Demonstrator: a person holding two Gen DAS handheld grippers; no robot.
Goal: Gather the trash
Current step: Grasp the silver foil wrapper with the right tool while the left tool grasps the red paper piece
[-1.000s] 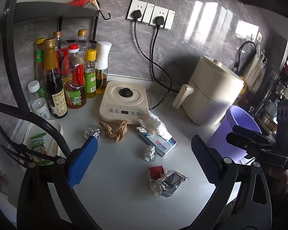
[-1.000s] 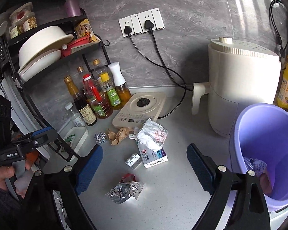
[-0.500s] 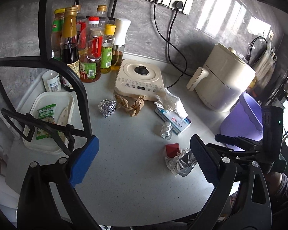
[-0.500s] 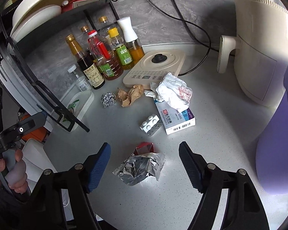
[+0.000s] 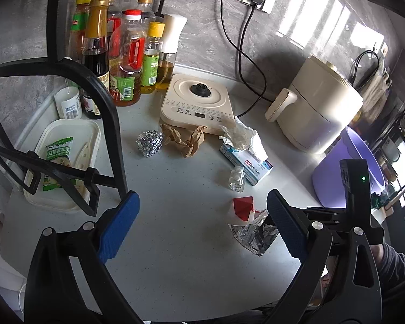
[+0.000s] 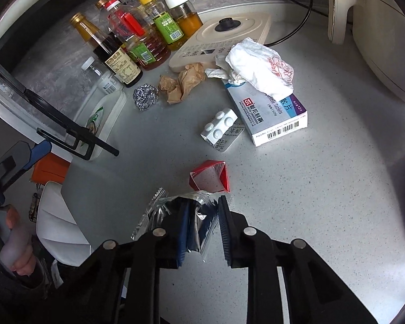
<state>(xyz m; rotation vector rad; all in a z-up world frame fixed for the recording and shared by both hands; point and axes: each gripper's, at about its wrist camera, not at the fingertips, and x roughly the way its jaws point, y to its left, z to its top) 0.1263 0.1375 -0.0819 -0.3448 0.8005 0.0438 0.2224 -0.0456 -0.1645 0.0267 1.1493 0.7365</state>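
Foil wrapper (image 6: 199,218) pinched between right hand-held gripper (image 6: 202,224) pads.

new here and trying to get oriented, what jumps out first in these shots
The right gripper, whose jaws have just been closing, pinches a crinkled silver foil wrapper at the near edge of the speckled grey countertop. Behind it lies a white and blue tablet box under a crumpled white tissue.

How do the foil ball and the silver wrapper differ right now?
The foil ball is crushed into a tight round lump; the silver wrapper is a loose, torn-open pouch with flat seams. The foil ball sits free by the brown paper, near the bottles; the silver wrapper lies next to the red scrap, pinched by the right gripper, whose jaws have just been closing. Both are shiny silver trash on the counter.
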